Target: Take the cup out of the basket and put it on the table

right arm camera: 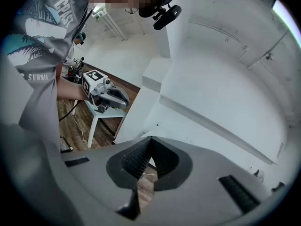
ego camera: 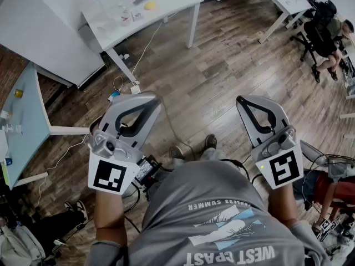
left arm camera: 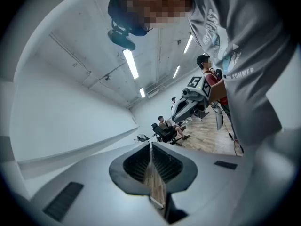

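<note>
Two hand-held grippers, both clenched on nothing.

Left gripper (ego camera: 148, 97): in its own view we read the jaws pressed together, with only floorboards showing past them. Its marker cube (ego camera: 113, 175) faces up near the hand.

Right gripper (ego camera: 256, 101): the jaws are likewise closed tight and empty. Its marker cube (ego camera: 284, 168) sits just beside a small green light (ego camera: 260, 167).

We hold both in front of a grey shirt (ego camera: 222, 220), well apart from each other, above a wooden floor (ego camera: 222, 60). Shoes (ego camera: 211, 142) stand on that floor between the two grippers.

One white cable (ego camera: 147, 46) runs across the floor from under a white table (ego camera: 175, 1) at the top of the head view. Near that table's middle lies a yellow thing (ego camera: 150, 5), with a few items beside it too small to name.

One pale blue table (ego camera: 28, 132) stands at the left, with several small things along its left edge that are too small to name.

One person (ego camera: 333, 43) sits in a dark chair (ego camera: 316, 32) at the upper right.

Cup and basket: we cannot make out either in any view.
</note>
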A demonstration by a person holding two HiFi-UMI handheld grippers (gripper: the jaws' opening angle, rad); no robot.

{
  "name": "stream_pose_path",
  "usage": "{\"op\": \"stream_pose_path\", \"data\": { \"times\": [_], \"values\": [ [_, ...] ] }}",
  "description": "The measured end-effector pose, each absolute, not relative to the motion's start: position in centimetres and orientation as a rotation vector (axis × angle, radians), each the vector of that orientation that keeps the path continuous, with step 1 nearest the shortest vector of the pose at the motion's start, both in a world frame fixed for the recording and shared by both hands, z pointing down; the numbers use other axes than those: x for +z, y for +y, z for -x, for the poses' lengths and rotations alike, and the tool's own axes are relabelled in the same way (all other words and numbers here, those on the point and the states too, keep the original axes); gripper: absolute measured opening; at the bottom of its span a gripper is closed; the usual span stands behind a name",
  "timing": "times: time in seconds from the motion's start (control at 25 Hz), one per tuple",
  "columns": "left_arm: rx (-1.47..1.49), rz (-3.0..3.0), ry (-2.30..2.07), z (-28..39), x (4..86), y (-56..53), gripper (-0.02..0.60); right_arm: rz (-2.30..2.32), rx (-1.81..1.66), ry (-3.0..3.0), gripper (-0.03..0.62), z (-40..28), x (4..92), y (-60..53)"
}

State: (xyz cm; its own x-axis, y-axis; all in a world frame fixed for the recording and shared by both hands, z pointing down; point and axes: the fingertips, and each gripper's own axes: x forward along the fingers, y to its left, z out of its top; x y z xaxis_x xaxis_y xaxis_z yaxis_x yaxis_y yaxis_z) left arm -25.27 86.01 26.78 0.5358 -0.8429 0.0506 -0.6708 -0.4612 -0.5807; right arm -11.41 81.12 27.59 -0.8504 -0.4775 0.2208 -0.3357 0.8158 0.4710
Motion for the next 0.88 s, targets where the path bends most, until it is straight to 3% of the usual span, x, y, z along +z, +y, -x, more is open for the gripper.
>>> {"op": "stream_pose_path", "data": {
  "times": [0.36, 0.88],
  "values": [
    [-0.456, 2.299, 1.17, 23.3, 27.2, 84.5, 0.026, -0.661, -0.579, -2.658, 0.011, 9.4, 28.3, 80.1],
    [-0.601, 2.3, 1.107, 15.1, 27.9, 76.4, 0.026, -0.69, -0.466, -2.765, 0.011, 1.2, 28.2, 72.3]
  ]
}}
